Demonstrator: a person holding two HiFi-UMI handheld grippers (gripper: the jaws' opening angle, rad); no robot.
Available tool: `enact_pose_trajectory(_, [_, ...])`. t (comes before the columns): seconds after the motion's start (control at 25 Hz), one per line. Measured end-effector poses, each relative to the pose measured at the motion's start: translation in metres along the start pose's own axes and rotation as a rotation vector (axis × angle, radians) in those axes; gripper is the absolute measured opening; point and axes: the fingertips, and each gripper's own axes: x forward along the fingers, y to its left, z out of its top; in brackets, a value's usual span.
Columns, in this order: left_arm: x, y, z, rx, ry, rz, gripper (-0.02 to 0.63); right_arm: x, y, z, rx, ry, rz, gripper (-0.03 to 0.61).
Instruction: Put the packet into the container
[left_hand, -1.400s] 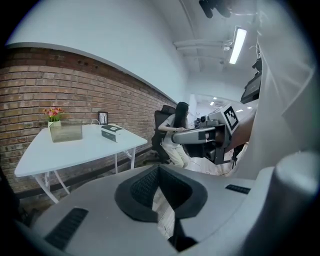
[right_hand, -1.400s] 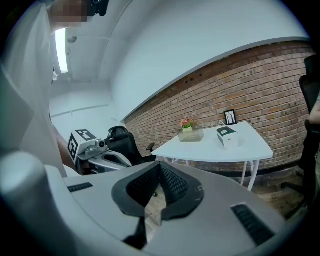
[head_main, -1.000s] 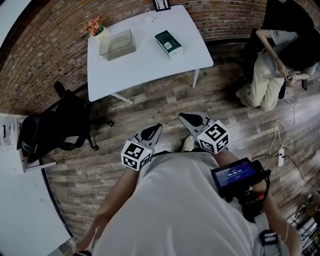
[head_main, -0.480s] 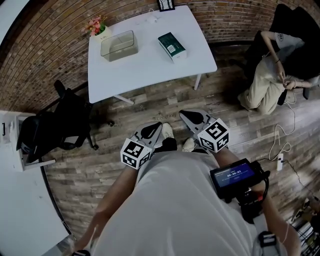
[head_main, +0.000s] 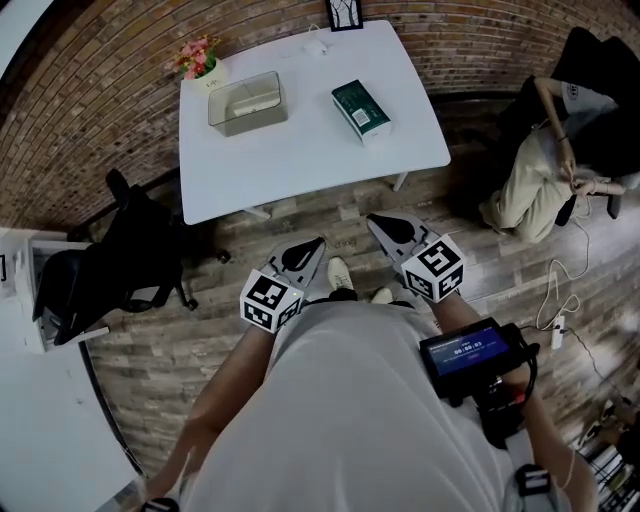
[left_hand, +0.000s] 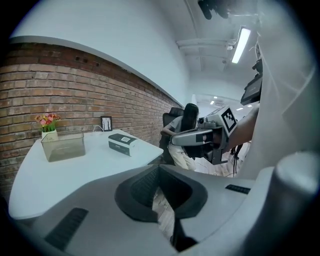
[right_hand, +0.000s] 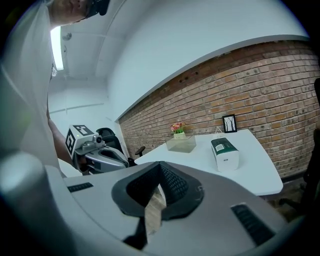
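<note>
Green packet (head_main: 361, 109): boxy, dark top, white sides; lies on white table (head_main: 300, 165), long axis about 11 to 5 o'clock.
Clear container (head_main: 250, 121): open rigid tub at packet's 9 o'clock, near, apart.
Right gripper (head_main: 382, 226): jaws pressed together, empty; packet at 12 o'clock, well apart; nearer side.
Left gripper (head_main: 312, 250): jaws together, empty; packet at 1 o'clock.

head: high, looking down | gripper views: low, facing forward | shared: white table (head_main: 300, 150), well off
</note>
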Motion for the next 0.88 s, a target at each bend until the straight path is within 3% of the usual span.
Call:
enact_pose_trajectory(0.36, [0.006, 0.052, 0.000, -0.013, -0.003, -0.034, 0.011, 0.050, -0.021, 0.017, -0.022, 0.023, -0.040, 0.009])
enact_pose_trajectory(0.88, [0.021, 0.089, 0.007, 0.011, 0.014, -0.080, 0.011, 0.069, -0.042, 0.027, -0.028, 0.063, -0.091, 0.009])
